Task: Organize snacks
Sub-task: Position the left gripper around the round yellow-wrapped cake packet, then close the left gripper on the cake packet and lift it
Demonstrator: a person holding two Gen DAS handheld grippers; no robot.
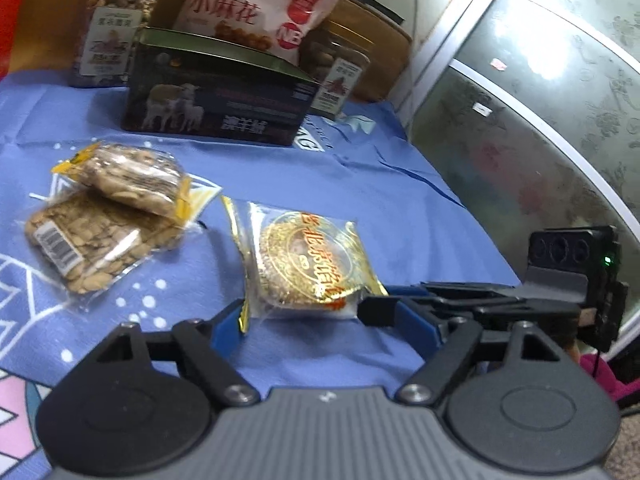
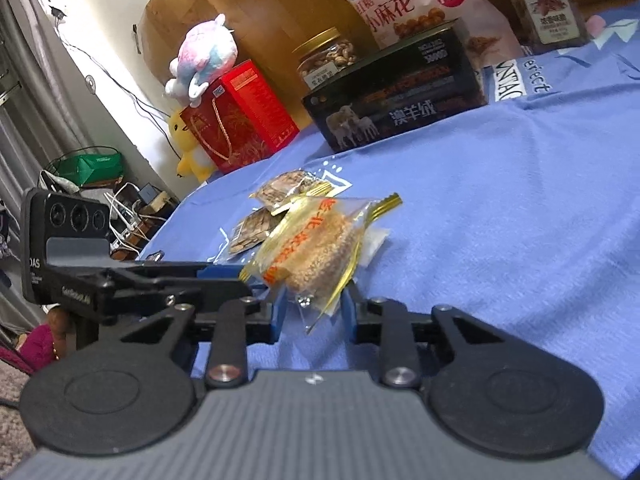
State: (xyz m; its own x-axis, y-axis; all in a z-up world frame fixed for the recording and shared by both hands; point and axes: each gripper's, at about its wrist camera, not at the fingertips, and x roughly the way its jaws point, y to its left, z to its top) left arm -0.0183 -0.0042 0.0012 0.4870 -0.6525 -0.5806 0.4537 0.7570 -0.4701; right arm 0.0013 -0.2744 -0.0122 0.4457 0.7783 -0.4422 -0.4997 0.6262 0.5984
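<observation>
right gripper [image 2: 312,314] is clamped on the gold pastry packet [image 2: 316,252], left gripper [image 1: 316,320] loose beside it; next it probably goes far, into the black tin [image 2: 396,96]

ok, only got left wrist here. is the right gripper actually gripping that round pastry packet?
Observer: Looks so. In the right wrist view, the right gripper has its fingers pinching the lower corner of the clear gold-edged packet of round pastry.
Operator: lying flat?
Observer: No, it stands tilted on edge above the blue cloth.
Operator: anything off to my left?
Observer: A red gift box with a pastel plush toy on top.
</observation>
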